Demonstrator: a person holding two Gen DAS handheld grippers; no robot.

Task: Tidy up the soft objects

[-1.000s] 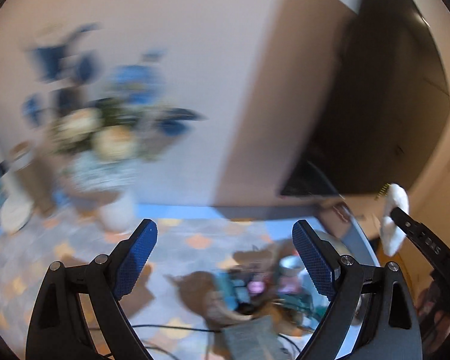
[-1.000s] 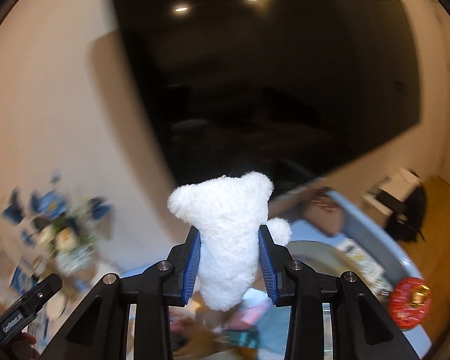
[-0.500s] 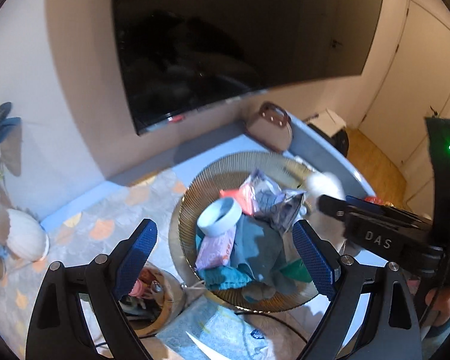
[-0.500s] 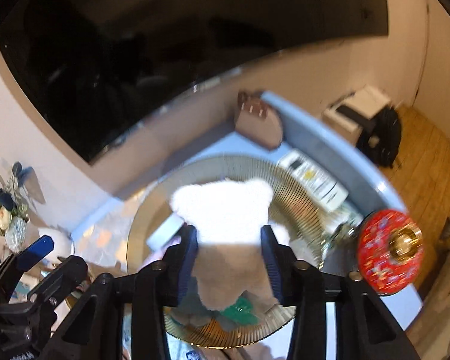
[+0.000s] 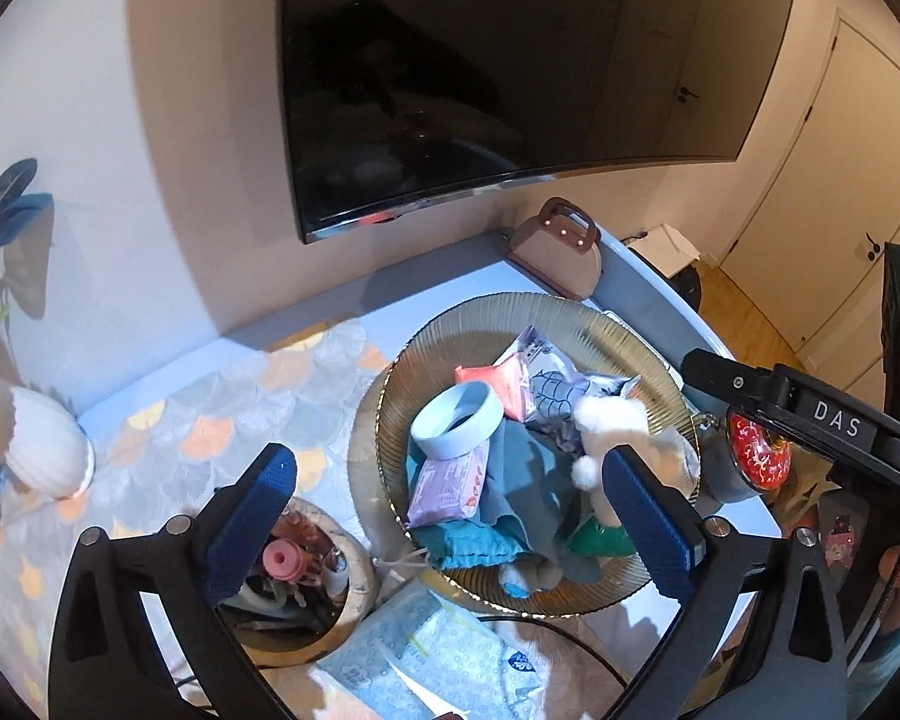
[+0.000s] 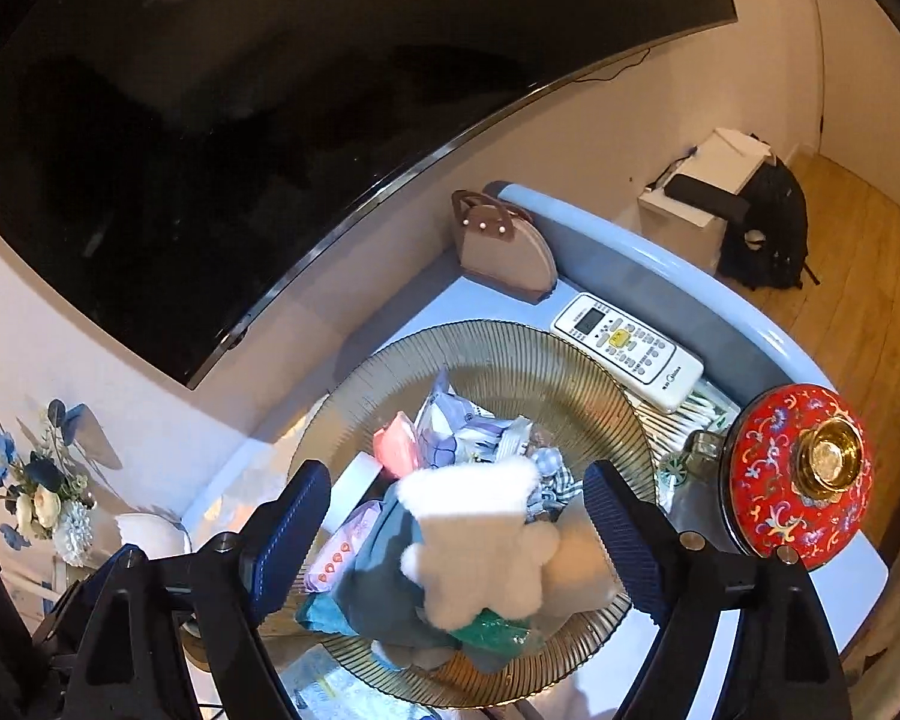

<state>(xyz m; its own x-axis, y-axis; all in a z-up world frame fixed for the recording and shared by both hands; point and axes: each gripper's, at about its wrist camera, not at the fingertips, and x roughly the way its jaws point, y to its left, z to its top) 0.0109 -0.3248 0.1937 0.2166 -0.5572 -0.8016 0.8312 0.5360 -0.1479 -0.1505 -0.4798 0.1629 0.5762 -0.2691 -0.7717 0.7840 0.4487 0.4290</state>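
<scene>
A white plush bear (image 6: 474, 546) lies on a pile of soft things in the ribbed glass plate (image 6: 510, 348). My right gripper (image 6: 456, 492) hovers over it with its jaws opening; the bear sits between the pads and they do not press on it. The left wrist view shows the same bear (image 5: 606, 420) at the plate's (image 5: 492, 312) right side. In the pile are a teal cloth (image 5: 528, 480), a white ring (image 5: 456, 420) and pink packets (image 5: 450, 480). My left gripper (image 5: 447, 474) hangs above the plate's left part, its jaws opening with nothing in them.
A red lidded jar (image 6: 798, 474) and a white remote (image 6: 627, 351) sit right of the plate. A brown bag-shaped holder (image 6: 504, 252) stands behind it under the wall TV (image 6: 270, 120). A wooden bowl (image 5: 294, 570), a tissue pack (image 5: 432, 654) and a white vase (image 5: 45, 450) lie to the left.
Both grippers swung down from facing the wall to above the plate. The right jaws spread apart and the bear left their grip, settling on the pile.
</scene>
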